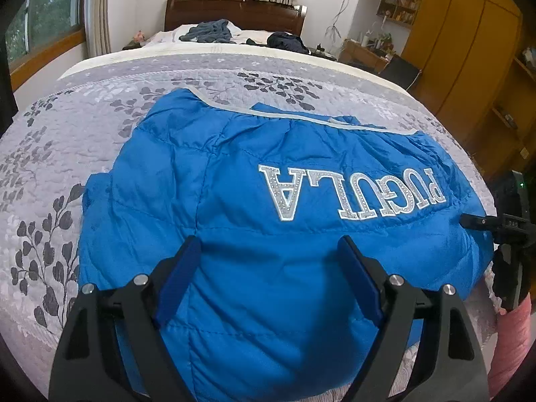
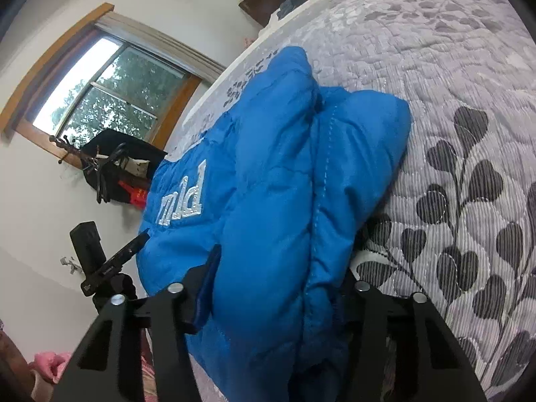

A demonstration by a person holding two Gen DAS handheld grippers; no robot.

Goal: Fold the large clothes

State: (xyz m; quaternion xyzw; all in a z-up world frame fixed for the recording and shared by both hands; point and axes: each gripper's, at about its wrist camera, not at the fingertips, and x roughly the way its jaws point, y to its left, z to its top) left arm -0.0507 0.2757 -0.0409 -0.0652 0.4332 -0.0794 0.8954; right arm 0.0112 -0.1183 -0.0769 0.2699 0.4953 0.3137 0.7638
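A blue puffer jacket (image 1: 268, 174) with silver letters lies folded on the grey leaf-print quilt (image 1: 67, 154) of a bed. My left gripper (image 1: 271, 261) hovers over the jacket's near part, jaws wide open with nothing between the blue pads (image 1: 181, 278). At the jacket's right edge is my right gripper (image 1: 482, 222). In the right wrist view the right gripper (image 2: 281, 268) straddles the thick folded edge of the jacket (image 2: 284, 174). Its left finger (image 2: 207, 284) lies on top, its right finger is hidden under the fabric, and the jaws stand wide apart. The left gripper (image 2: 117, 258) shows beyond the jacket.
Dark clothes (image 1: 211, 31) lie near the wooden headboard (image 1: 234, 10) at the far end of the bed. A wooden wardrobe (image 1: 469, 50) and a desk (image 1: 365, 53) stand to the right, and a window (image 1: 43, 20) is on the left wall. Pink fabric (image 1: 512, 335) is at the near right.
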